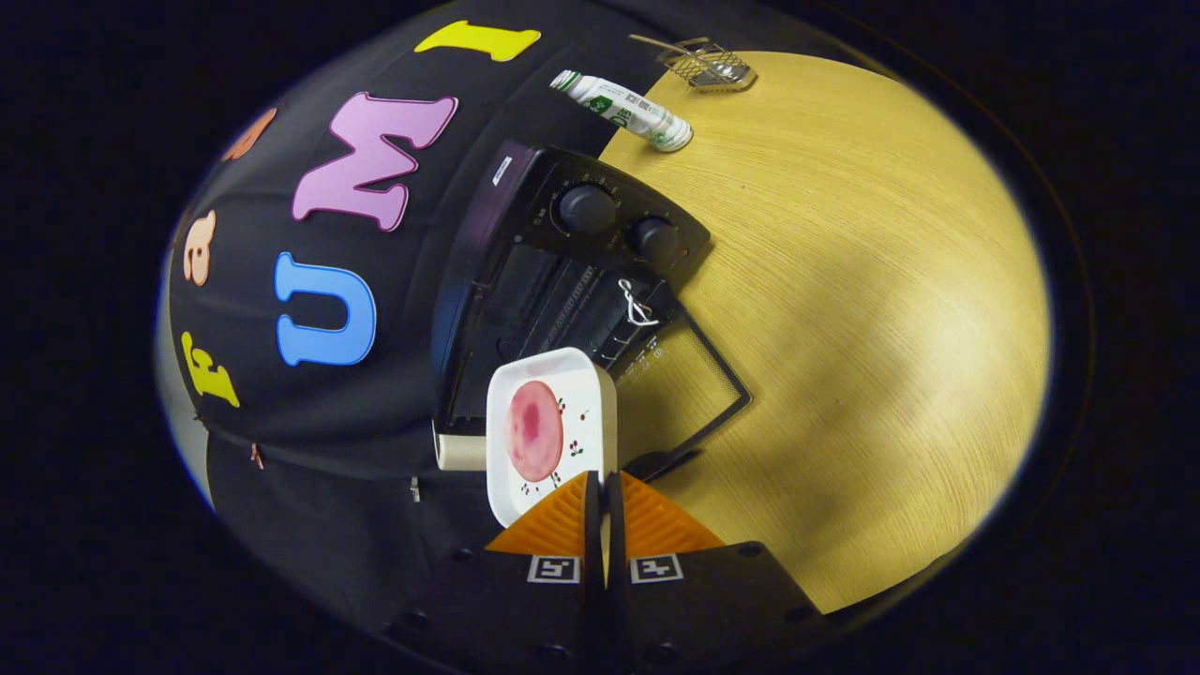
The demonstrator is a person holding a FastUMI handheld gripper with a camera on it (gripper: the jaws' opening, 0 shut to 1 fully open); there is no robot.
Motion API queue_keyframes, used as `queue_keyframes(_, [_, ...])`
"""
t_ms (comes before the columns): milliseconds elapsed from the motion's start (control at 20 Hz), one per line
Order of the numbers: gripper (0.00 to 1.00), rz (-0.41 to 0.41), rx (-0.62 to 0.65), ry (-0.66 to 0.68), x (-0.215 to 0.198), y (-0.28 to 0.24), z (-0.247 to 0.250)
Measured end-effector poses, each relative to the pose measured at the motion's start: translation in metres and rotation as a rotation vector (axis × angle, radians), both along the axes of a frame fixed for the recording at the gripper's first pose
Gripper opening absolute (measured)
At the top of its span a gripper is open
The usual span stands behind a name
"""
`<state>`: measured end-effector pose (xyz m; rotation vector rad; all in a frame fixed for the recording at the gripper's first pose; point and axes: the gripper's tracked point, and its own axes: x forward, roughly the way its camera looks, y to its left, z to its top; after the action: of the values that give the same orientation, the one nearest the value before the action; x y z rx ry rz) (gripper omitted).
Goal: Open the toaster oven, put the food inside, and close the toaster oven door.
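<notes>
hand-held gripper (603, 487): we've got the two fingers pinched nearly together on the near rim of the dish, so it's clamped on that and the dish hangs out ahead of the fingers, tipped up on its edge.

dish (548, 375): white, squarish with rounded corners, little cherry-like prints dotted around the inside. It sits just ahead of the fingers, in front of the oven's open mouth and not inside it.

food (535, 430): a round pink slice, darker pink in the middle, lying flat against the dish. Looks like ham or some kind of cold cut, but we can't say for sure.

toaster oven (562, 272): black, with two round knobs (587, 208) on its control panel. It's beyond the dish, on the tabletop close to the booth's cloth wall.

oven door (694, 394): dropped open, glass pane in a dark frame, the wood grain showing through it. It reaches out over the tabletop just beside the dish.

inside the oven: we can see the wire rack (572, 309), and there's a small white clip-ish thing (636, 305) near the opening that we can't identify.

tabletop (862, 328): light wood grain, with a bright patch of light on it.

other stuff: a white and green tube (623, 111) lying past the oven, and a small wire basket (708, 64) further on, well apart from the dish.
</notes>
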<state>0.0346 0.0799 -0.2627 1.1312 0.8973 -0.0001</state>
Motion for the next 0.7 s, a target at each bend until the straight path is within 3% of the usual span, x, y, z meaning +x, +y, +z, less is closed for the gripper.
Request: queue_keyframes(700, [0.05,-0.309,0.065,-0.08,0.13,0.029,-0.035])
